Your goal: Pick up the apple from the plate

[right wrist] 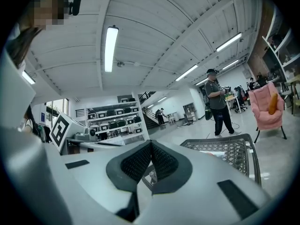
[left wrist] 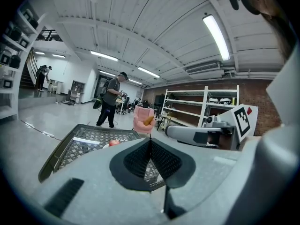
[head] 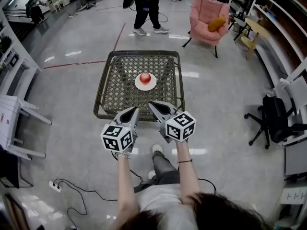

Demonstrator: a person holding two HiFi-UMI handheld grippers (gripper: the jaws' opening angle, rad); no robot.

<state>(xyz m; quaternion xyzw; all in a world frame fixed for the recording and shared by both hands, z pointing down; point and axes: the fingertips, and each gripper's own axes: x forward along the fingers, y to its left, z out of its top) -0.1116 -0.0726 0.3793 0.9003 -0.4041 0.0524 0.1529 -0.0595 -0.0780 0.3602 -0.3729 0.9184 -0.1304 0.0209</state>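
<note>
An apple (head: 145,77) sits on a plate (head: 138,86) atop a mesh table (head: 115,91). The left gripper (head: 131,112) and right gripper (head: 156,105) hover nearby, jaws together, empty.

The head view looks steeply down from above the person, just short of the near edge of the low dark metal surface with a lattice top (head: 139,83), and takes in all of it. The left gripper view rides on the left hand-held gripper (head: 134,110), low and close at that near edge, facing across the surface toward the pink armchair (left wrist: 143,118) beyond its far side. The right gripper view rides on the right hand-held gripper (head: 153,104) just beside, nearly level, with the surface to its right. All three views share the surface, the armchair and the standing person in dark clothes (head: 146,4) beyond its far edge.
</note>
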